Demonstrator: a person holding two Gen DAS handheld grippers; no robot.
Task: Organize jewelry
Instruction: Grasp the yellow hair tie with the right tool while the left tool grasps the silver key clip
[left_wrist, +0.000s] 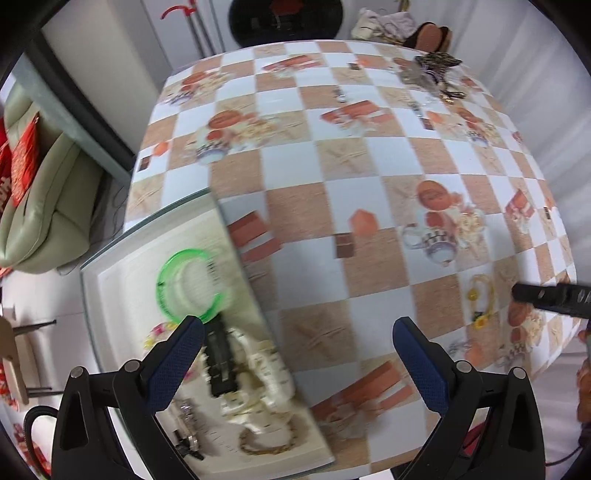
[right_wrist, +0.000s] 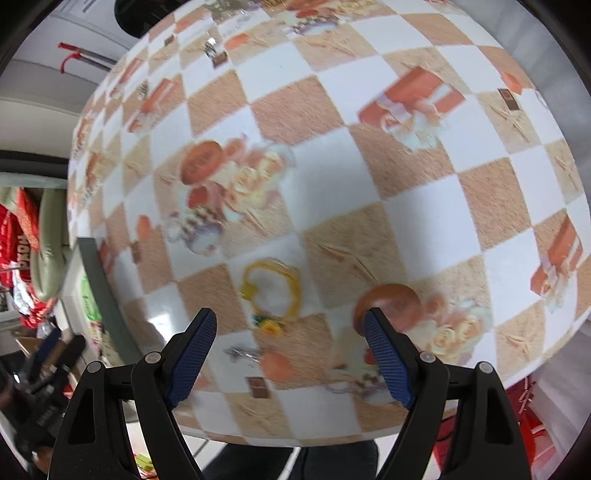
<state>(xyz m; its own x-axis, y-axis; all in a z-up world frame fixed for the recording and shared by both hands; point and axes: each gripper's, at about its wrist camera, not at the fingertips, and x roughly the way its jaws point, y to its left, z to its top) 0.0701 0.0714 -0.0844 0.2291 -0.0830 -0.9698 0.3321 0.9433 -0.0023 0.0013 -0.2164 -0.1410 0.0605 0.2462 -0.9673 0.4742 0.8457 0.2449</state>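
Observation:
A white tray (left_wrist: 110, 280) sits at the table's left edge and holds a green bangle (left_wrist: 184, 284), a black watch (left_wrist: 221, 362), cream pearl strands (left_wrist: 266, 384), a gold chain (left_wrist: 266, 443) and a silver piece (left_wrist: 186, 424). My left gripper (left_wrist: 297, 332) is open and empty above the tray's right side. A yellow bracelet with a flower charm (right_wrist: 271, 291) lies on the checkered tablecloth; it also shows in the left wrist view (left_wrist: 480, 299). My right gripper (right_wrist: 290, 325) is open and empty, just in front of that bracelet. A small silver piece (right_wrist: 242, 352) lies between its fingers.
A pile of more jewelry (left_wrist: 432, 74) lies at the table's far right corner. A few small pieces (right_wrist: 212, 48) are scattered farther back. A green sofa (left_wrist: 44, 206) stands left of the table. The tray's edge shows in the right wrist view (right_wrist: 99, 280).

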